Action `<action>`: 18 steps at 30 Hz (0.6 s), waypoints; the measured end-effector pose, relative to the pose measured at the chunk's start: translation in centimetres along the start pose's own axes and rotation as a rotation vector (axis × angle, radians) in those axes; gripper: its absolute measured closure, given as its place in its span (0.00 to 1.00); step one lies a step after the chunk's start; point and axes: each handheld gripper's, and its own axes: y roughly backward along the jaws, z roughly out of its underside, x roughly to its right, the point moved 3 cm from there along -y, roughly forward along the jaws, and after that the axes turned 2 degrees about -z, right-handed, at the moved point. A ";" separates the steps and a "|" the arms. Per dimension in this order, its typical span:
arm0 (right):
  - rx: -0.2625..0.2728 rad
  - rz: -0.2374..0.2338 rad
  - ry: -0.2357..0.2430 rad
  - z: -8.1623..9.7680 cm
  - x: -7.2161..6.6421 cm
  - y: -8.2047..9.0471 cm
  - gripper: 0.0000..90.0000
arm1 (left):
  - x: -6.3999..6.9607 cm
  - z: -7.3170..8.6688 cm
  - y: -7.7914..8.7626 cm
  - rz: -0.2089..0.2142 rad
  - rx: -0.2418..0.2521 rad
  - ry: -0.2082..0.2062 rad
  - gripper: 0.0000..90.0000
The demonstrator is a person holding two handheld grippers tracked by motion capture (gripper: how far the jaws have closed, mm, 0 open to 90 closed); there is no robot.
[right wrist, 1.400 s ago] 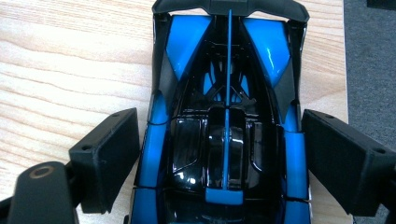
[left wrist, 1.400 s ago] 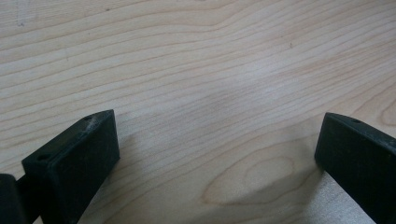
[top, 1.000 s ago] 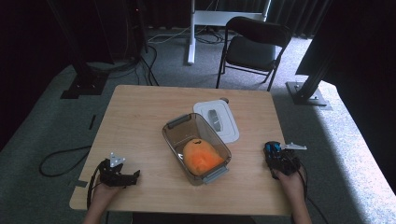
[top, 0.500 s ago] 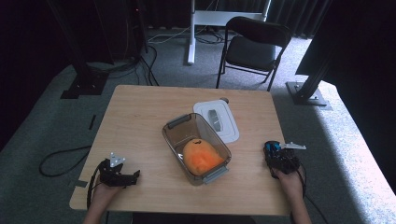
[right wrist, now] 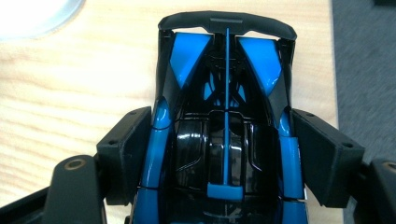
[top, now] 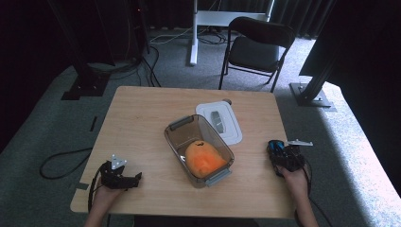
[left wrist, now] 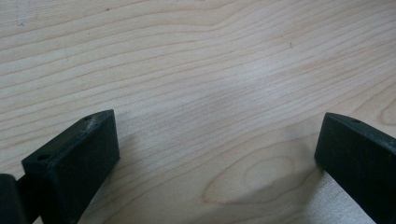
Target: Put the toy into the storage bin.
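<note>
A blue and black toy car (right wrist: 224,70) sits between the two jaws of my right gripper (right wrist: 223,140), and both pads press on its sides. From above, that gripper (top: 283,153) rests near the right edge of the wooden table (top: 142,118) with the car (top: 276,147) at its front. My left gripper (top: 134,178) lies at the table's front left. In its own view it (left wrist: 217,126) stands open over bare wood with nothing between the jaws.
A clear plastic box (top: 178,124) stands at the table's middle with an orange fruit (top: 203,160) inside. Its white lid (top: 220,122) lies flat just behind it. A black chair (top: 257,45) stands beyond the far edge.
</note>
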 end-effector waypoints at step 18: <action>0.044 -0.044 0.047 -3.8 -2.2 3.2 0.28 | 0.0 0.0 0.0 0.000 0.000 0.000 0.00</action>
